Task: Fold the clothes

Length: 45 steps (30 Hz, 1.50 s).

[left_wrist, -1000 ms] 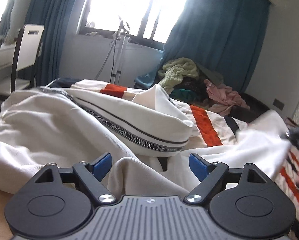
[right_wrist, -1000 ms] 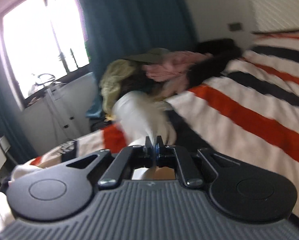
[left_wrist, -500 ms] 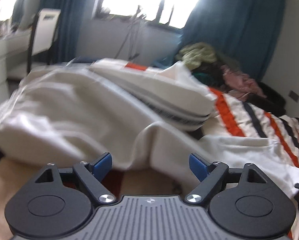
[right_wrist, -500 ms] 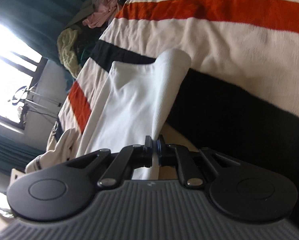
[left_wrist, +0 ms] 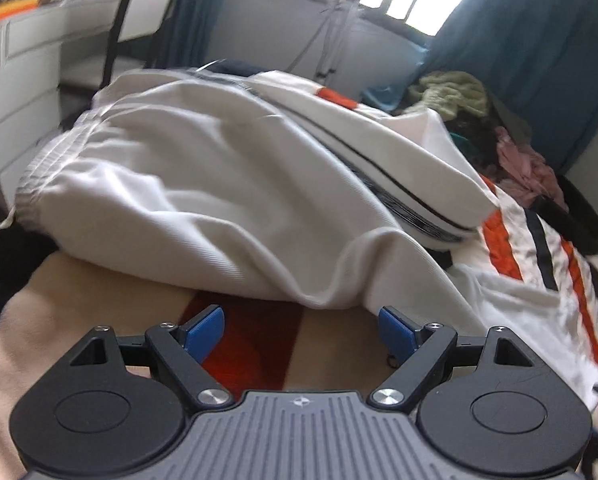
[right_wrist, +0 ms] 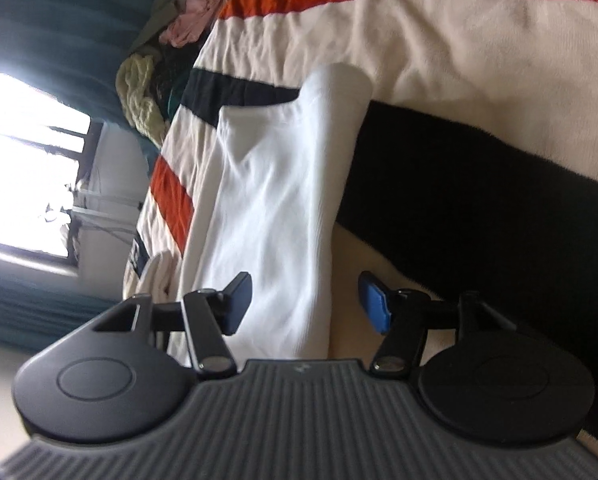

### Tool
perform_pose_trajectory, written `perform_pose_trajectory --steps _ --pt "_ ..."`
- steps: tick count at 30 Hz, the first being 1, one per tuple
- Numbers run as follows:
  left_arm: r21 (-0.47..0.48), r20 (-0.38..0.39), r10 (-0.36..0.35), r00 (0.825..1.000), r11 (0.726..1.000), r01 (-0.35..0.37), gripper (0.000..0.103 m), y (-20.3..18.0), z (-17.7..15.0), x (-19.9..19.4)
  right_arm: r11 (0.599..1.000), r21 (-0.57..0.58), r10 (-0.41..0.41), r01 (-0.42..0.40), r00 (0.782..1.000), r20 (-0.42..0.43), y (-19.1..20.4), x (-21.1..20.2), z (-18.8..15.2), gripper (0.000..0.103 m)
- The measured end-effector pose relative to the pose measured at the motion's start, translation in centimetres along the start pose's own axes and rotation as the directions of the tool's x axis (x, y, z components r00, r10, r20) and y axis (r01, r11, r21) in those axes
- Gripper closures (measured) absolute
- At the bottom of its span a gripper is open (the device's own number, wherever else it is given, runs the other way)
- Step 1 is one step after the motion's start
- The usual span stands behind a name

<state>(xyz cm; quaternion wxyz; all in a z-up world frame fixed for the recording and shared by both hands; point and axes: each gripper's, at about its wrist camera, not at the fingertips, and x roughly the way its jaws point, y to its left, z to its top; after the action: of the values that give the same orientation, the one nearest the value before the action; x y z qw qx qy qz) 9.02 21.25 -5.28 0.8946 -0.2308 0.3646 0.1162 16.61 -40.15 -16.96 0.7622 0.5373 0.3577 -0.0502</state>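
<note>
Hovering low over the blanket (left_wrist: pixel 511 240), the left gripper (left_wrist: pixel 301 330) has its blue pads spread wide with nothing between them; bare beige and red blanket lies under the gap. Just beyond the pads, the near hem of the cream trousers (left_wrist: pixel 203 196) curls over the blanket, and the trousers heap up from there, their elastic waistband toward the left edge and a dark printed side stripe running along the far fold. To the right of the trousers a white shirt (left_wrist: pixel 511 300) lies flat on the blanket, its edge close to the right pad.

The right gripper (right_wrist: pixel 305 302) is also spread apart, gripping nothing, its view rolled sideways. The white shirt (right_wrist: pixel 275 196) runs straight out between the pads, its long folded edge lying along a black stripe of the blanket (right_wrist: pixel 479 52), which is bare beyond that. Past the shirt's far edge a pile of clothes (right_wrist: pixel 155 80) sits against the teal curtain (right_wrist: pixel 59 32).
</note>
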Motion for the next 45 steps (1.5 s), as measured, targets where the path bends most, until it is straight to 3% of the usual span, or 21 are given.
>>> perform_pose_trajectory --steps 6,11,16,24,29,31,35,38,39,40,42,43,45 --pt "-0.123 -0.002 -0.012 1.000 0.992 0.011 0.016 3.8 1.6 -0.1 0.987 0.150 0.052 -0.060 0.997 0.060 -2.3 -0.1 2.2 0.042" --pt "-0.220 0.013 -0.021 1.000 0.975 0.023 0.016 6.8 2.2 -0.3 0.975 0.204 0.061 -0.086 0.990 0.129 -3.2 -0.1 3.9 0.042" --pt "-0.308 0.026 -0.030 0.999 0.951 0.036 0.016 9.4 2.6 -0.4 0.975 0.187 0.087 -0.119 0.981 0.171 -3.7 0.8 5.4 0.044" --pt "-0.447 0.060 -0.066 0.996 0.891 0.086 0.016 11.2 2.5 -0.8 0.981 0.134 0.111 -0.139 0.974 0.197 -4.2 2.7 7.0 0.061" --pt "-0.563 0.050 -0.079 0.996 0.821 0.093 0.016 12.8 2.1 0.2 0.986 0.115 0.088 -0.117 0.969 0.232 -4.3 3.4 7.4 0.066" --pt "-0.628 0.072 -0.085 0.994 0.771 0.111 0.016 14.0 1.8 0.5 0.988 0.112 0.082 -0.110 0.969 0.233 -4.3 3.8 7.4 0.066" --pt "-0.749 0.105 -0.123 0.987 0.643 0.160 0.018 16.4 0.9 1.3 0.991 0.089 0.080 -0.099 0.978 0.191 -3.6 4.6 7.5 0.067" --pt "-0.771 0.130 -0.125 0.984 0.611 0.179 0.019 16.7 0.8 1.4 0.993 0.077 0.071 -0.085 0.983 0.171 -3.2 4.5 7.4 0.067" --pt "-0.773 0.134 -0.121 0.984 0.609 0.180 0.019 16.7 1.0 1.6 0.994 0.076 0.069 -0.083 0.983 0.169 -3.2 4.5 7.3 0.073" --pt "-0.773 0.139 -0.115 0.984 0.609 0.180 0.020 16.7 1.1 1.8 0.995 0.072 0.061 -0.074 0.983 0.171 -3.1 4.3 7.3 0.093" --pt "-0.767 0.154 -0.103 0.983 0.615 0.184 0.036 16.5 1.6 2.1 0.995 0.063 0.059 -0.073 0.978 0.200 -3.0 3.9 7.2 0.095" --pt "-0.752 0.166 -0.103 0.981 0.630 0.194 0.041 16.3 1.9 2.3 0.995 0.060 0.064 -0.079 0.973 0.220 -2.9 3.5 7.1 0.095" --pt "-0.720 0.185 -0.088 0.979 0.665 0.197 0.069 16.5 2.5 2.4 0.995 0.053 0.073 -0.090 0.963 0.259 -2.3 2.7 6.8 0.096"
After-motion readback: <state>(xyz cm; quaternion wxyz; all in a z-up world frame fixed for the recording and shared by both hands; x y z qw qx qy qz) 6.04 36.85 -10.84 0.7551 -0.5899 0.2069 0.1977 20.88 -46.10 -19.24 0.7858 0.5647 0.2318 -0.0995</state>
